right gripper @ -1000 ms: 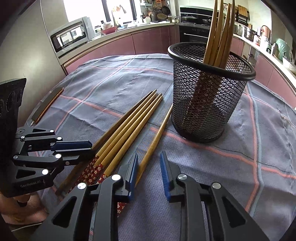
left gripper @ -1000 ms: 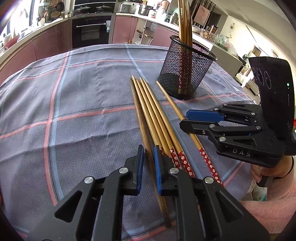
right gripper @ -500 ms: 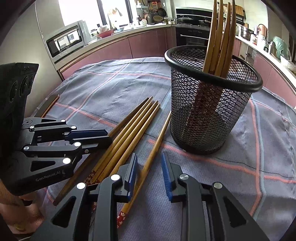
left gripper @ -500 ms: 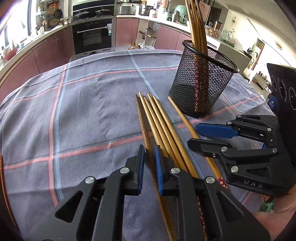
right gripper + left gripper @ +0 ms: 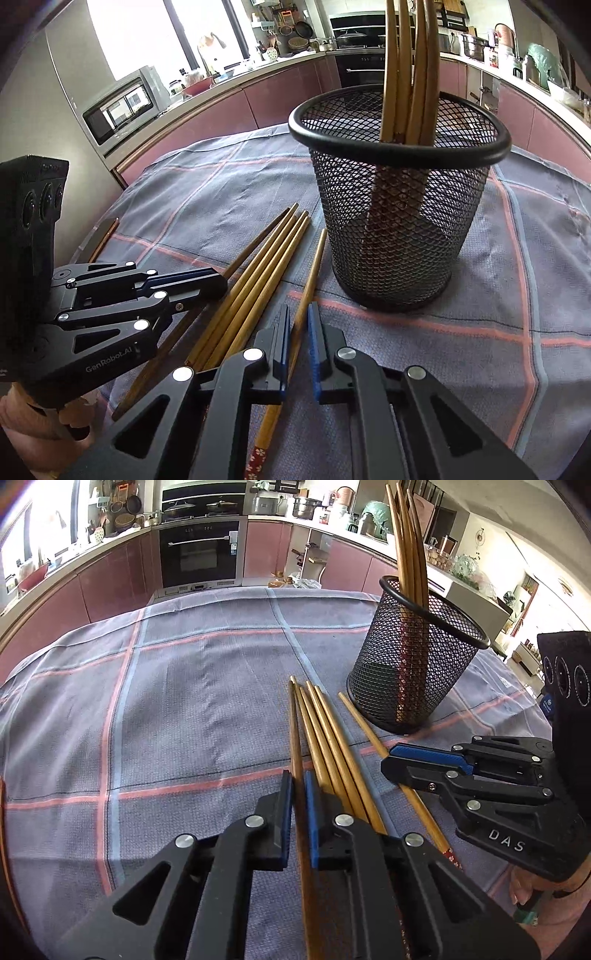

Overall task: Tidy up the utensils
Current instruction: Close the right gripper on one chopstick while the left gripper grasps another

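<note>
Mesh cup (image 5: 399, 236) stands just beside loose chopsticks (image 5: 255, 280).

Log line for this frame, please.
left gripper: straddling dark chopstick | right gripper: straddling lone chopstick | neither lifted | cup: upright, chopsticks inside

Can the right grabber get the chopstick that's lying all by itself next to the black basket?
Probably yes. The right gripper already has its open fingers on either side of the lone chopstick, with nothing lying over it. The mesh basket stands off to the side, and the left gripper is over the other chopsticks.
</note>
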A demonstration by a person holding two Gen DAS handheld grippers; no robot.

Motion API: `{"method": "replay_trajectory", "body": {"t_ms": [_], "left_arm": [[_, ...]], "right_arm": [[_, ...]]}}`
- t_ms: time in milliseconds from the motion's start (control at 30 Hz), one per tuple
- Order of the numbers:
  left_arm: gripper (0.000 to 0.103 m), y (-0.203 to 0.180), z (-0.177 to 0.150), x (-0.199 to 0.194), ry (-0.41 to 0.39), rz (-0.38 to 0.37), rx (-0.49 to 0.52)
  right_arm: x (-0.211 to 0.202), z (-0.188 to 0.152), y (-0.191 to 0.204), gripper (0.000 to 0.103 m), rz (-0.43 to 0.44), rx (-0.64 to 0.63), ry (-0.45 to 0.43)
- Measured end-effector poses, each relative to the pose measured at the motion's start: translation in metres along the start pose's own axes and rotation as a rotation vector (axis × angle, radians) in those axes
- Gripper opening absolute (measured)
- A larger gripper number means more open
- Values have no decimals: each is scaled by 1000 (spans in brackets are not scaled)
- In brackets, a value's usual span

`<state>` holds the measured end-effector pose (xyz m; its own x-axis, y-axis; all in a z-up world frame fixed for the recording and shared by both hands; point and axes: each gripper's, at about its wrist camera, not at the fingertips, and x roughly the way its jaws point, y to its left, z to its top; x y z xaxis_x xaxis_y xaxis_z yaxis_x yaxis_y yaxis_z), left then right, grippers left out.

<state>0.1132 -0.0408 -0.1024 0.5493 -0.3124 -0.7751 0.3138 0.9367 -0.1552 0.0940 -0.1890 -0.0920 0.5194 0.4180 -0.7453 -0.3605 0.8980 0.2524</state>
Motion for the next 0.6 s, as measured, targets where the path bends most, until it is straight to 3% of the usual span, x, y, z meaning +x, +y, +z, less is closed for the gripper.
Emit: {"method": "replay_trajectory", "body": {"t_ms": [267, 600], "left_arm": [[7, -4, -12, -22, -20, -64, 13], [8, -3, -21, -15, 33, -102, 21]], "right_arm": [[-22, -1, 11, 6, 66, -43, -51], [-4, -3, 21, 6, 76, -74, 18]]}}
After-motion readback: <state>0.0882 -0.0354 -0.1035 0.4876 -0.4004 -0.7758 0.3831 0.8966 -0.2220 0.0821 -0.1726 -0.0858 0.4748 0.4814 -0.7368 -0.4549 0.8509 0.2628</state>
